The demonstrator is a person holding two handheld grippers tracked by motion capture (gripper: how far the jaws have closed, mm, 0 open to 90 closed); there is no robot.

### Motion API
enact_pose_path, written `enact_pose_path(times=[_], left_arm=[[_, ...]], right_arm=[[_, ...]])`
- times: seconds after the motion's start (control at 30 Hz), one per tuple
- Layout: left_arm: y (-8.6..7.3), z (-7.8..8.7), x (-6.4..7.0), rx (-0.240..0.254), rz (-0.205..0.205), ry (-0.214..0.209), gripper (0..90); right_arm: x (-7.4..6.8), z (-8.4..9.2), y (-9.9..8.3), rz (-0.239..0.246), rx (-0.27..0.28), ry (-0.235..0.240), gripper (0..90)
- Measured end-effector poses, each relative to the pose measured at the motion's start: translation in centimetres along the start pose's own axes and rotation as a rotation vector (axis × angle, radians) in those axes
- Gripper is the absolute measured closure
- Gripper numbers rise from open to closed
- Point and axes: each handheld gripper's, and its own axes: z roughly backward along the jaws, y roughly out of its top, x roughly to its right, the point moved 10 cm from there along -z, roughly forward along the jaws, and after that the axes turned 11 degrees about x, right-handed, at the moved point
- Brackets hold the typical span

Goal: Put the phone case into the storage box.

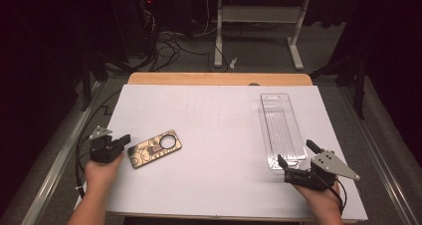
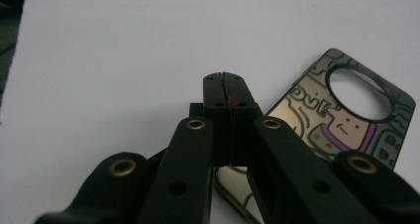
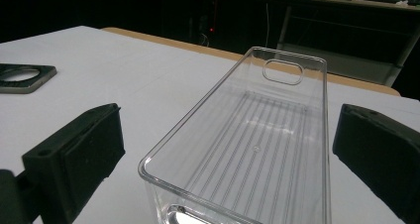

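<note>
A phone case [image 1: 154, 149] printed with cartoon figures and a round camera hole lies flat on the white sheet at the left; it also appears in the left gripper view [image 2: 341, 120] and far left in the right gripper view [image 3: 25, 78]. My left gripper [image 1: 125, 139] is at the case's left end, its jaws pressed together [image 2: 225, 83] with nothing seen between them, just above the case's edge. A long clear plastic tray [image 1: 281, 128] stands at the right. My right gripper [image 1: 294, 153] is open, one jaw on each side of the tray's near end [image 3: 233, 184] without touching it.
The white sheet [image 1: 214, 135] covers a wooden tabletop whose edge shows at the back [image 1: 219, 78]. Beyond it, cables and a desk's white legs [image 1: 218, 41] are on the dark floor. Metal rails run along both sides of the table.
</note>
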Motion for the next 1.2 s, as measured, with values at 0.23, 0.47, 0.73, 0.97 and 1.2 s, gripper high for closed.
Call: enact_pose_path(times=[0.23,0.47,0.73,0.97,1.2], left_arm=[[-0.6,-0.1,-0.1,-0.026,-0.024,0.013,89.8],[-1.3,-0.2,-0.7,-0.057,-0.053,0.041,89.8],[-1.8,-0.1,-0.8,-0.088,-0.057,0.047,89.9],[-2.9,0.3,-0.1,-0.134,-0.075,0.023,89.9],[-4.1,1.0,1.5,-0.178,-0.116,-0.034,89.9]], right_arm=[[-0.1,0.0,0.0,-0.001,0.002,0.001,0.3],[-0.1,0.0,0.1,0.002,0.005,0.003,0.2],[-0.1,0.0,0.2,0.004,0.007,0.003,0.3],[-0.1,0.1,0.2,0.004,0.008,0.004,0.3],[-0.1,0.1,0.3,0.005,0.009,0.004,0.3]])
